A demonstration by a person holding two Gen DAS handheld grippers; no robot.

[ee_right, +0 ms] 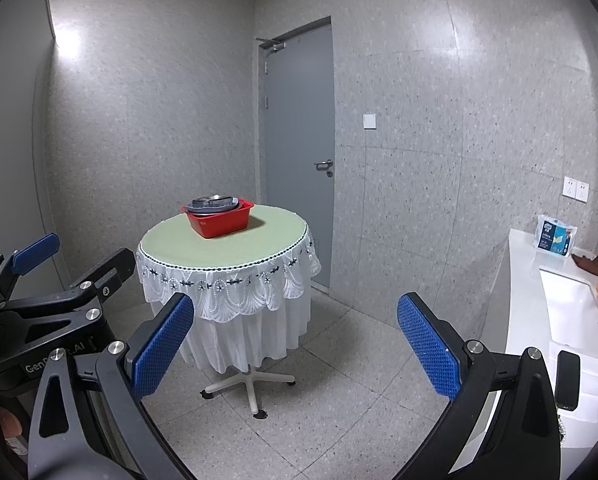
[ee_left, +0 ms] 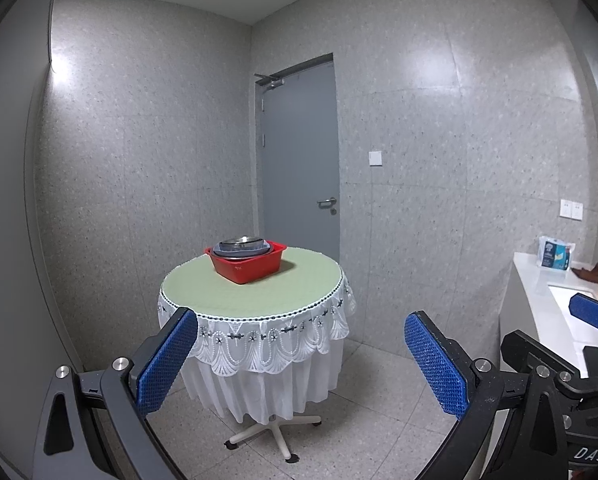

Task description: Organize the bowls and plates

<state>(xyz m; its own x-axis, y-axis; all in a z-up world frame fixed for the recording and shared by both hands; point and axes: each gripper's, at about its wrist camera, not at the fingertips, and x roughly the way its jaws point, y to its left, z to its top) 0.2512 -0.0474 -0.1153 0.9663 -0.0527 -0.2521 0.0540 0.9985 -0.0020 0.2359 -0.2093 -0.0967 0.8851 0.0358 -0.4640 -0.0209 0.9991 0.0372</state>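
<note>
A red plastic basin (ee_left: 247, 266) stands on a round table (ee_left: 255, 292) with a green top and white lace cloth. Stacked grey plates and a metal bowl (ee_left: 241, 246) lie inside it. The basin (ee_right: 219, 222) and stack (ee_right: 213, 203) show in the right wrist view too, on the table (ee_right: 227, 246). My left gripper (ee_left: 299, 352) is open and empty, well short of the table. My right gripper (ee_right: 295, 340) is open and empty, also far back. Each gripper shows at the edge of the other's view.
A grey shut door (ee_left: 299, 160) is behind the table. A white counter with a sink (ee_right: 571, 308) runs along the right, with a tissue pack (ee_right: 555, 236), a brown cloth and an orange bottle. The table stands on a star foot (ee_right: 251, 386) on tiled floor.
</note>
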